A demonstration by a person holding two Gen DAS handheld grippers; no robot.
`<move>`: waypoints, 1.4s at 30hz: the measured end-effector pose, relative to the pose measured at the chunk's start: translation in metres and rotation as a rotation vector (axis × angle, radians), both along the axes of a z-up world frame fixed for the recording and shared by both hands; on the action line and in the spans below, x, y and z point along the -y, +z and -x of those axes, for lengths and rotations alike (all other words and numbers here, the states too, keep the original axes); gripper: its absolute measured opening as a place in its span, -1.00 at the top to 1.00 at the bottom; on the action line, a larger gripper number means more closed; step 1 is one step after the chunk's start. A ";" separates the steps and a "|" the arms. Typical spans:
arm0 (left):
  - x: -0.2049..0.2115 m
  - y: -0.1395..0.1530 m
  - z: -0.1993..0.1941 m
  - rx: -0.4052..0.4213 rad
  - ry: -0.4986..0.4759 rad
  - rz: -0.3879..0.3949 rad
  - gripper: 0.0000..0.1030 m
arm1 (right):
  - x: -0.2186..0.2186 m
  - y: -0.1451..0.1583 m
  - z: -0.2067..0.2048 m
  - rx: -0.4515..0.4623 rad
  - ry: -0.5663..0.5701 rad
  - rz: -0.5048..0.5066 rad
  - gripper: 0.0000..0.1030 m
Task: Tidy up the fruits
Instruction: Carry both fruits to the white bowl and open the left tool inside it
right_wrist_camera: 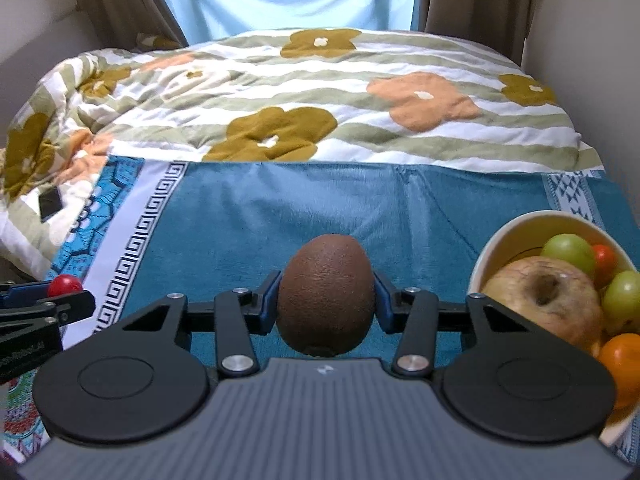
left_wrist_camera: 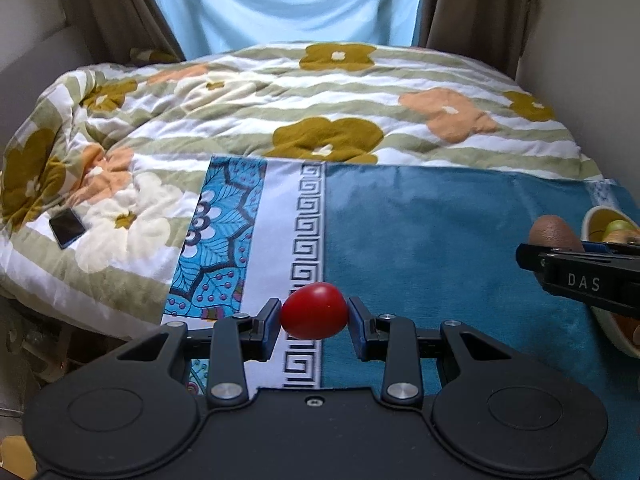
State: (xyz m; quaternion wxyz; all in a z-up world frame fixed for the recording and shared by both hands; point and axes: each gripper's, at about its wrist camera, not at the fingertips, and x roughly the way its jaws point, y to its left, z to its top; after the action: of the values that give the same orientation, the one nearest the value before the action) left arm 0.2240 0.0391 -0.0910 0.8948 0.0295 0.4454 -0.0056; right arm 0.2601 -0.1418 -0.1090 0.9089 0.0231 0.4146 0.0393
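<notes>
My left gripper point(left_wrist_camera: 314, 316) is shut on a small red tomato point(left_wrist_camera: 314, 311) and holds it above the patterned edge of the blue cloth point(left_wrist_camera: 432, 232). My right gripper point(right_wrist_camera: 326, 300) is shut on a brown kiwi point(right_wrist_camera: 326, 296) above the blue cloth point(right_wrist_camera: 280, 208). A cream bowl point(right_wrist_camera: 516, 228) stands to the right of the right gripper. It holds a pale apple point(right_wrist_camera: 544, 296), green grapes point(right_wrist_camera: 568, 250), a small red fruit point(right_wrist_camera: 604, 258) and an orange point(right_wrist_camera: 624, 360). In the left wrist view the kiwi point(left_wrist_camera: 554, 232) and bowl point(left_wrist_camera: 596, 216) show at the far right.
The cloth lies on a bed with a flowered striped quilt point(left_wrist_camera: 320, 104). A dark phone point(left_wrist_camera: 67, 227) lies on the quilt at the left. Curtains point(left_wrist_camera: 280, 0) hang behind the bed. Walls close in on both sides.
</notes>
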 end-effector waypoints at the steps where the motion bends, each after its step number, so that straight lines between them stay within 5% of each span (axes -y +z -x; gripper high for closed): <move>1: 0.005 0.004 0.004 0.009 -0.002 0.001 0.24 | 0.003 0.004 0.004 0.006 0.001 -0.005 -0.19; 18: 0.127 0.058 0.059 0.122 -0.130 0.047 0.24 | 0.120 0.060 0.079 0.068 -0.034 -0.049 -0.19; 30: 0.233 0.051 0.059 0.124 -0.241 0.055 0.24 | 0.221 0.056 0.092 0.070 -0.075 -0.019 -0.19; 42: 0.304 0.027 0.042 0.098 -0.341 0.004 0.23 | 0.276 0.034 0.082 0.043 -0.094 -0.038 -0.19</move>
State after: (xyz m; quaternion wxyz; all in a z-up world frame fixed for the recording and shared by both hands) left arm 0.1825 -0.2646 -0.0641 0.9017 0.1029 0.3896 -0.1570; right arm 0.1780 -0.4176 -0.0750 0.9179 0.0589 0.3925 0.0051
